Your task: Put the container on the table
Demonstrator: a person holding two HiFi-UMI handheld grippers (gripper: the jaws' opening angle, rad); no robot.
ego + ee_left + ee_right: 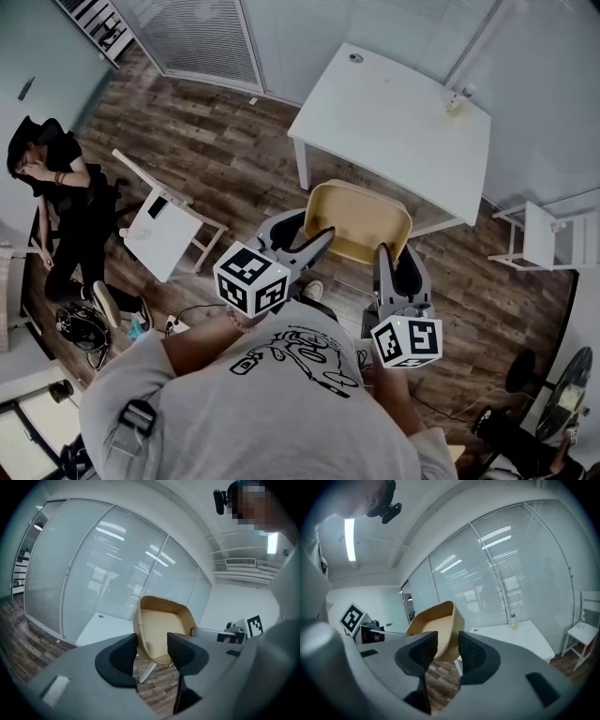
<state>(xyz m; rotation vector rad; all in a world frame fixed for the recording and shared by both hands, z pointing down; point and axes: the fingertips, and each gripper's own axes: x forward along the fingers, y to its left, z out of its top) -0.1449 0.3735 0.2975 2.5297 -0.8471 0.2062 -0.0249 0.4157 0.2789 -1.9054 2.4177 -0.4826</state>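
The left gripper and right gripper each pinch a side wall of the tan container, holding it in the air above the floor. Its long axis runs nine to three. The white table lies ahead at twelve, seemingly slightly nearer the right gripper.
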